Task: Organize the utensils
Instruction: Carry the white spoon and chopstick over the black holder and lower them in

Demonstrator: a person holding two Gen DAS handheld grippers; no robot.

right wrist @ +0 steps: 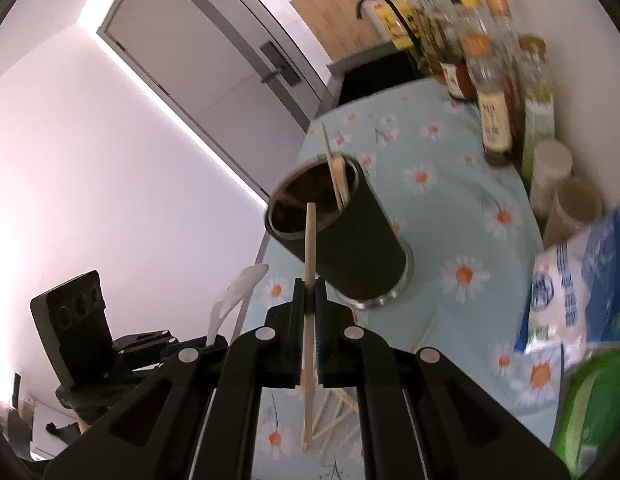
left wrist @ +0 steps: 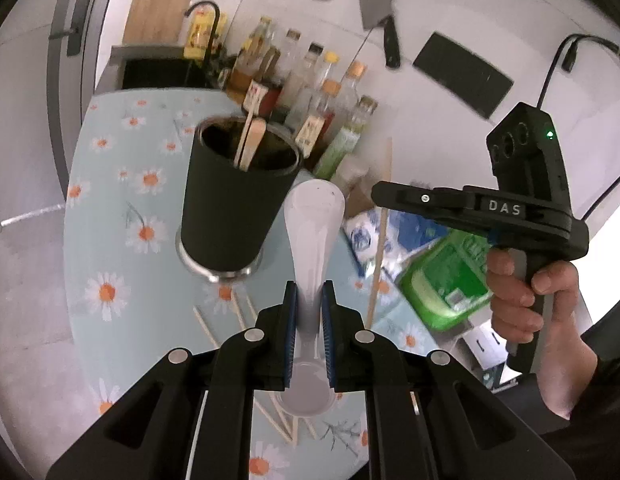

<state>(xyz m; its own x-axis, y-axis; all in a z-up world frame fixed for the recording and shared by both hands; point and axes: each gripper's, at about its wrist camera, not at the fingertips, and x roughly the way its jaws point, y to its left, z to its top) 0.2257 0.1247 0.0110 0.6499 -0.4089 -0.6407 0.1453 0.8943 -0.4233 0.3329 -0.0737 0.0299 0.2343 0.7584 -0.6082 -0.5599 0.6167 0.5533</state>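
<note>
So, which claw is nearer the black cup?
Right, likely. The right claw has the black cup just beyond its tips, chopstick overlapping the rim; the left claw, with spoon, sits farther back.

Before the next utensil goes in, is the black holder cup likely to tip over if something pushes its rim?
Probably somewhat. The black holder cup is tall and narrow, so a sideways push at the rim could lever it. Its metal base flares slightly, which should help. It holds only a few wooden sticks, so it is likely light.

I see a white plastic spoon held handle-first near the black utensil cup, which stands upright with wooden sticks inside. A single wooden chopstick points toward its rim, and loose chopsticks lie on the surface.
</note>
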